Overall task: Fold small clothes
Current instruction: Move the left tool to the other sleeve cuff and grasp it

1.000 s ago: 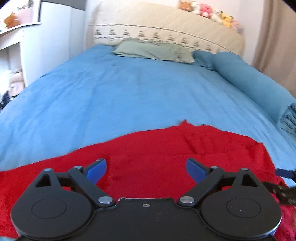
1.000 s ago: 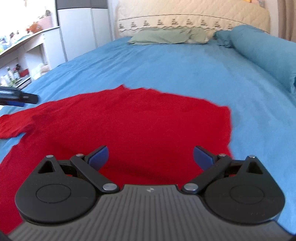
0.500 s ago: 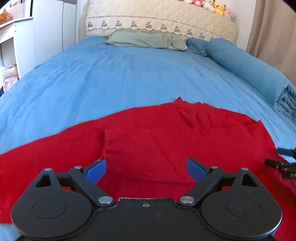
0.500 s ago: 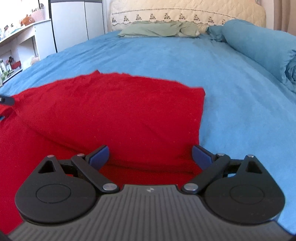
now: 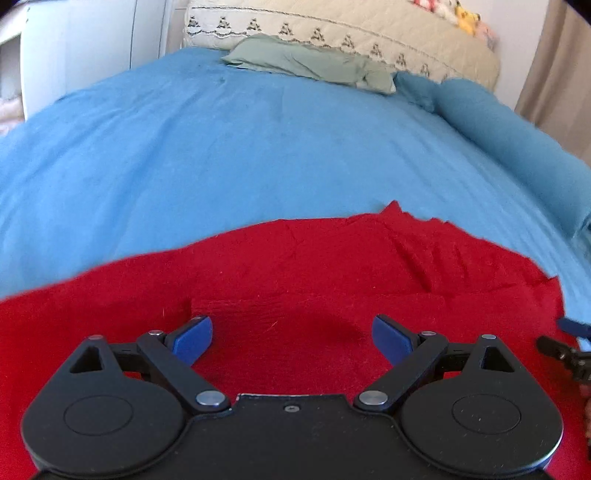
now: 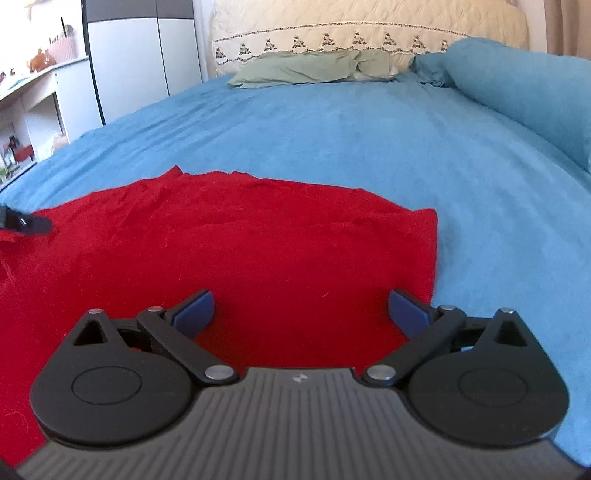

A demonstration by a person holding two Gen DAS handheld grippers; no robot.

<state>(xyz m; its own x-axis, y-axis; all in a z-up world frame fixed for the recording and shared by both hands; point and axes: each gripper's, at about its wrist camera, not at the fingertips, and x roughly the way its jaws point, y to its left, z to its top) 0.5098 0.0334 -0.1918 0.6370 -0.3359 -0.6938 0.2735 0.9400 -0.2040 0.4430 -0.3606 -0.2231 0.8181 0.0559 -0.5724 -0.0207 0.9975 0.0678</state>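
A red garment (image 5: 314, 266) lies spread on the blue bed (image 5: 240, 147), with a folded-over layer whose edge runs just ahead of my left gripper. It also shows in the right wrist view (image 6: 240, 251), its right edge near my right fingers. My left gripper (image 5: 291, 338) is open and empty, low over the garment's near part. My right gripper (image 6: 301, 308) is open and empty over the garment's right side. The right gripper's tip shows at the right edge of the left wrist view (image 5: 565, 347); the left gripper's tip shows at the left edge of the right wrist view (image 6: 26, 223).
A green pillow (image 6: 314, 68) and a beige headboard (image 6: 369, 22) are at the far end. A rolled blue blanket (image 6: 517, 92) lies along the right side. White cabinets (image 6: 129, 62) and shelves stand to the left of the bed.
Both grippers stayed open and drew back toward the near edge. The folded layer now lies closer to my left fingers, and the garment's right edge sits nearer my right fingers.
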